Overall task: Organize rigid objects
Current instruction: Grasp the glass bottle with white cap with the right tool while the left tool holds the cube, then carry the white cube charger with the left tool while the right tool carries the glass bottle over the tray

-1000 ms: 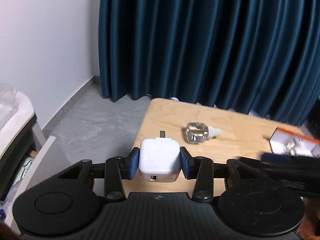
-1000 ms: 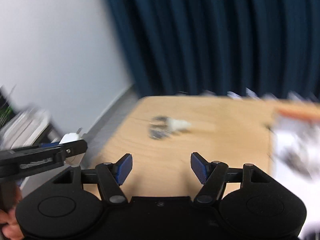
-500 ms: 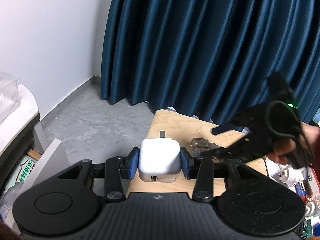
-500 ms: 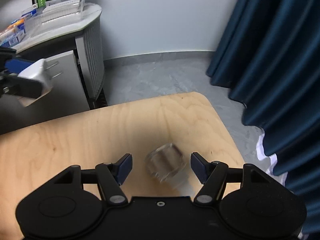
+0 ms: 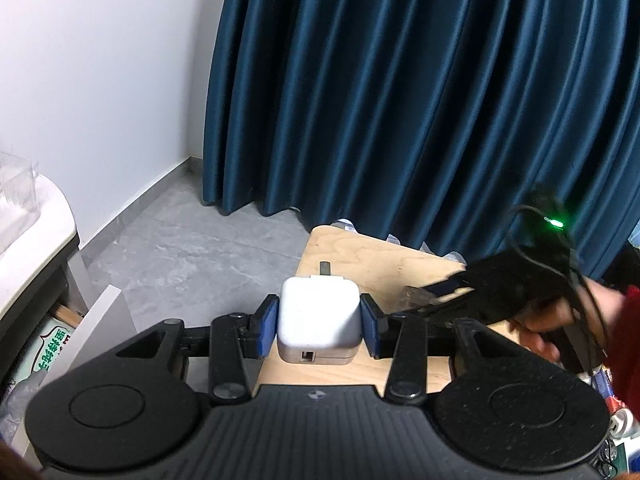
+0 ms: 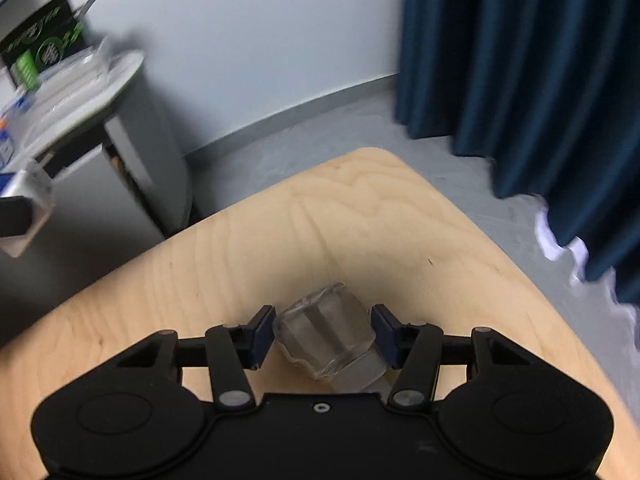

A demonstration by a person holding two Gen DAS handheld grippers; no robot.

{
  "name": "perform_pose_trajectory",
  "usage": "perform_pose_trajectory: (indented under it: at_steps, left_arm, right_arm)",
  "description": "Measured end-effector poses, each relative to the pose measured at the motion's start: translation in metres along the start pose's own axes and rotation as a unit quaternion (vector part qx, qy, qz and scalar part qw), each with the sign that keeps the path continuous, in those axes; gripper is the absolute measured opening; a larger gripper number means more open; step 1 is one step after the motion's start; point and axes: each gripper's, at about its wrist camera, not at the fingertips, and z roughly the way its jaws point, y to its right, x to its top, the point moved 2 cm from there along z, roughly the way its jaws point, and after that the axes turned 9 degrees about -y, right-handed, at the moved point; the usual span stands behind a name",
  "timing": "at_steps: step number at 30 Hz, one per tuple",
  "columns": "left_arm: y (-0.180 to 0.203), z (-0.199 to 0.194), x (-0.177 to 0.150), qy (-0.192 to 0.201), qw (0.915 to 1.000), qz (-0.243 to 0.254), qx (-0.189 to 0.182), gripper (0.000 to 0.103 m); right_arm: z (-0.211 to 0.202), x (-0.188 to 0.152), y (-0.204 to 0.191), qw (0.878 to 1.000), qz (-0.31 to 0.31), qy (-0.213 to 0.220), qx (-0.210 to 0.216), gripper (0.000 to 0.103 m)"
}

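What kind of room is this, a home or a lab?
Probably an ordinary room at home or in an office: dark blue curtain down to a grey floor, a small wooden table, a white cabinet stacked with boxes.

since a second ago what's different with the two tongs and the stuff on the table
The right tongs swung over to the clear plastic piece on the wooden table, and their jaws have just closed on it. The left tongs barely moved and stay clamped on the white charger, lifted off the table.
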Motion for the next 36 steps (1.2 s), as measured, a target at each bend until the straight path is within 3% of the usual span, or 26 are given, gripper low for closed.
perform_pose_trajectory:
  at_steps: [4, 8, 12, 15, 17, 22, 25, 36]
  left_arm:
    - [0.006, -0.003, -0.001, 0.010, 0.9999, 0.010, -0.002, 0.043]
    - [0.022, -0.008, -0.006, 0.012, 0.9992, 0.027, -0.026, 0.043]
    - [0.058, -0.020, -0.018, 0.016, 0.9971, 0.067, -0.034, 0.043]
    - [0.094, -0.039, -0.032, 0.009, 0.9943, 0.080, -0.069, 0.043]
    - [0.124, -0.053, -0.044, 0.008, 0.9909, 0.103, -0.086, 0.043]
    - [0.191, -0.081, -0.072, 0.002, 0.9822, 0.144, -0.120, 0.043]
    - [0.216, -0.091, -0.082, 0.005, 0.9790, 0.160, -0.126, 0.043]
    - [0.259, -0.094, -0.089, 0.011, 0.9728, 0.193, -0.128, 0.043]
  right_arm:
    - [-0.054, -0.028, -0.017, 0.996, 0.060, 0.061, -0.032, 0.064]
    - [-0.132, -0.075, -0.046, 0.981, 0.133, 0.120, -0.077, 0.064]
    - [-0.199, -0.138, -0.074, 0.955, 0.218, 0.142, -0.142, 0.064]
    - [-0.237, -0.182, -0.091, 0.932, 0.251, 0.139, -0.223, 0.064]
    - [-0.258, -0.208, -0.098, 0.916, 0.274, 0.144, -0.255, 0.064]
    - [-0.301, -0.261, -0.098, 0.883, 0.340, 0.175, -0.272, 0.064]
    - [-0.316, -0.280, -0.100, 0.870, 0.359, 0.191, -0.280, 0.064]
    - [-0.345, -0.323, -0.099, 0.845, 0.393, 0.226, -0.284, 0.064]
